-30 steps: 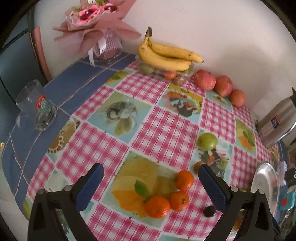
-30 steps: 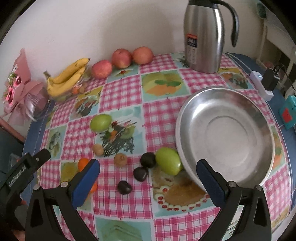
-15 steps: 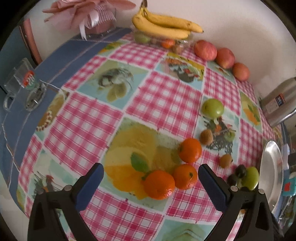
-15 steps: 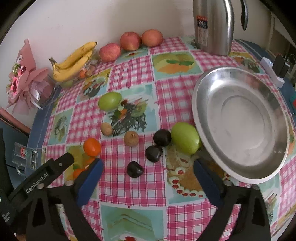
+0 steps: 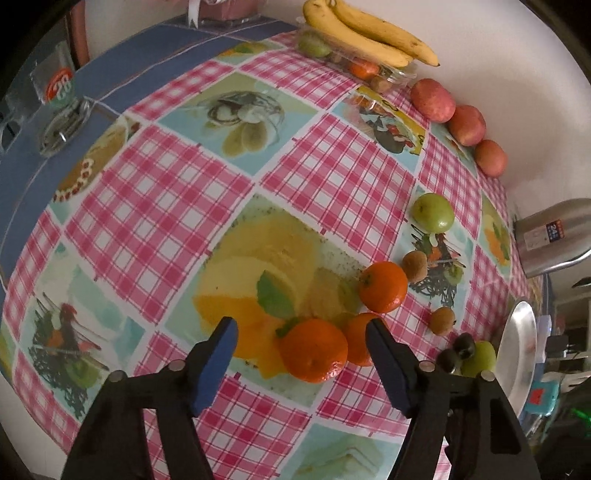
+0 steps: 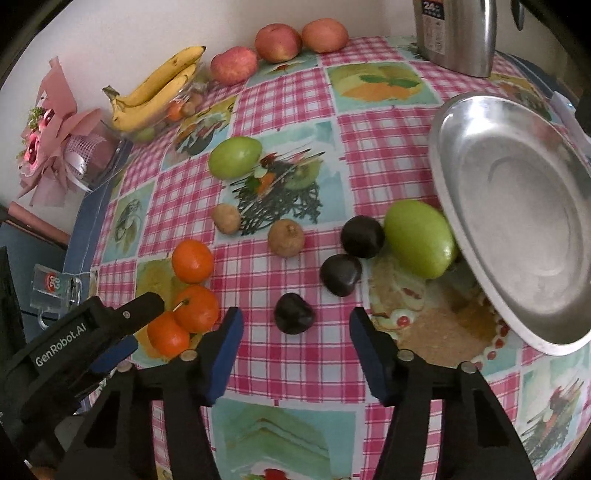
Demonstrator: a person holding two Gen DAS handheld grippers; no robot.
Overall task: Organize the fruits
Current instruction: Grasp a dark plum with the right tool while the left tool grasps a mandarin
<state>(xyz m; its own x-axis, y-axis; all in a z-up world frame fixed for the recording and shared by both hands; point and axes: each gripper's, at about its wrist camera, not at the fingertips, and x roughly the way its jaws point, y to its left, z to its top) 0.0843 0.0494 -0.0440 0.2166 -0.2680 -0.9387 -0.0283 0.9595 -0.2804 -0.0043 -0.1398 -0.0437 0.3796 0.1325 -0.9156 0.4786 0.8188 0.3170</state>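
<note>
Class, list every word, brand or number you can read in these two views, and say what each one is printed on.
"GenRobot.AI" on the side of the left gripper, seen from the right wrist.
"24" on the label of the steel jug; the smaller print under it is too small to read.
Round red logo on the glass mug: looks like "20", too blurred to be sure.

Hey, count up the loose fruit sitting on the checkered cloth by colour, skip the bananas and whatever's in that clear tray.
Orange: 3, first one
Green: 2, first one
Dark purple-black: 3, first one
Brown: 2, first one
Red: 3, first one
Total: 13
</note>
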